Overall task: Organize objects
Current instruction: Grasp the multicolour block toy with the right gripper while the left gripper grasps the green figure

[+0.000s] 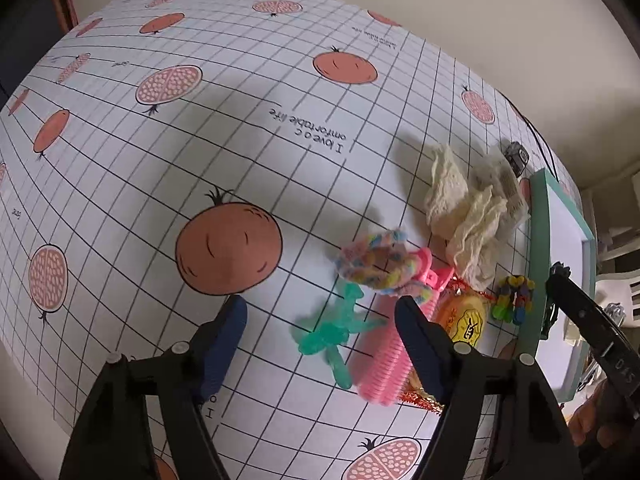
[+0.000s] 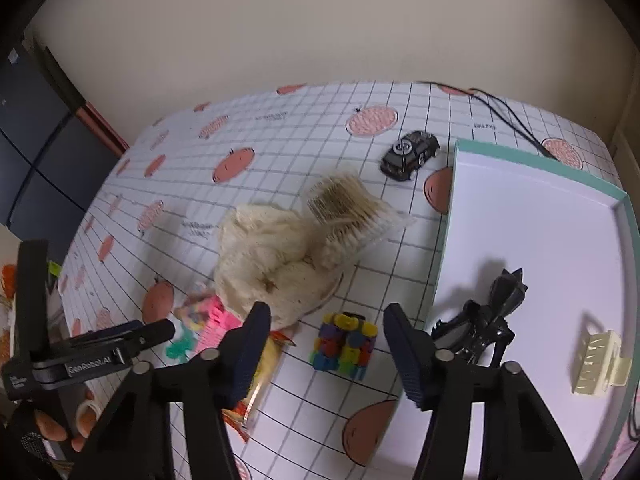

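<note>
My left gripper (image 1: 320, 320) gapes wide, empty, over the green clip (image 1: 326, 334) just beside the pink comb (image 1: 384, 364). Right gripper (image 2: 326, 334) also wide, nothing in it, above the colourful block toy (image 2: 345, 344), w/ the teal tray (image 2: 442, 248) just right of the toy.

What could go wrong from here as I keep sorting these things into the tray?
1. The pink hair roller, pastel scrunchie and green clip lie packed together by the open left gripper, so a grab could catch two at once.
2. The cream cloth rests against the cotton swab pack; lifting one may drag the other.
3. The colourful block cube sits close to the tray wall, so the right gripper could bump it.
</note>
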`<state>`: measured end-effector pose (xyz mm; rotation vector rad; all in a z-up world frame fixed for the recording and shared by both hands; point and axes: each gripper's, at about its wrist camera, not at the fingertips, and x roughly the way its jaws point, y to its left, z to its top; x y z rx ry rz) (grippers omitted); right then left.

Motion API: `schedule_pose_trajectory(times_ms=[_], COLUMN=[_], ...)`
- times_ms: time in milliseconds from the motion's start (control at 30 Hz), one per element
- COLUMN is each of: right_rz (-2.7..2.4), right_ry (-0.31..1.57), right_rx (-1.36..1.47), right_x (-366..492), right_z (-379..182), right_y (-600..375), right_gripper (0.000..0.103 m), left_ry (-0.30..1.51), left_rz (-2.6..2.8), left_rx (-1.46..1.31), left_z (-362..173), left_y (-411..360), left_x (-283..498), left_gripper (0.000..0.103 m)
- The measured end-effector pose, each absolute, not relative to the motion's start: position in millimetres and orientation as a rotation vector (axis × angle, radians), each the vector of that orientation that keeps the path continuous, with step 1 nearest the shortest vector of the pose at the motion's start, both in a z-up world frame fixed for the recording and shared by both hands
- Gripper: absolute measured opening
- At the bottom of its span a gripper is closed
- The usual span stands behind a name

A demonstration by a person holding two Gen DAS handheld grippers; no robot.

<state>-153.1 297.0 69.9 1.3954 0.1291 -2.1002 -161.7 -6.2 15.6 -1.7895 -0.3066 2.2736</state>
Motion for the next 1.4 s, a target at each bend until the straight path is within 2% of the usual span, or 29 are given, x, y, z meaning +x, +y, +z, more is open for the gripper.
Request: schedule_pose_trajectory(times_ms=[67, 300, 400, 733, 967, 1133, 1400], right_rz=[-2.079, -2.075, -2.081, -2.095, -2.093, -2.097, -2.101], right_ry=[0.137, 0.171, 0.198, 0.202, 0.217, 0.217, 0.225], right_rx=[1.416, 1.461, 1.474, 1.510, 1.524, 1.529, 1.528], right_x=[-152, -153, -152, -154, -154, -155, -155], right_z=[65, 51, 47, 36, 29, 25, 23], right_y=[296, 295, 294, 293, 288, 287, 288], right_gripper=[0.054, 0.054, 0.054, 0.054, 0.053, 0.052, 0.043], left_ry=[-0.293, -0.261, -0.264, -0.237, -0.236, -0.250, -0.272], left_rz=[2.269, 2.258, 2.253, 2.253, 2.255, 2.251, 2.262], left_rx=[-1.796, -1.817, -1.835, -1.869, -1.856, -1.853, -1.859], left_z=[14, 8, 5, -5, -3, -5, -5], left_y=[-1, 8, 10, 19, 25, 35, 38], left_x=[-160, -157, -157, -154, -152, -155, -156], left_gripper=[0.077, 0.075, 0.066, 0.062, 0.052, 0.046, 0.038])
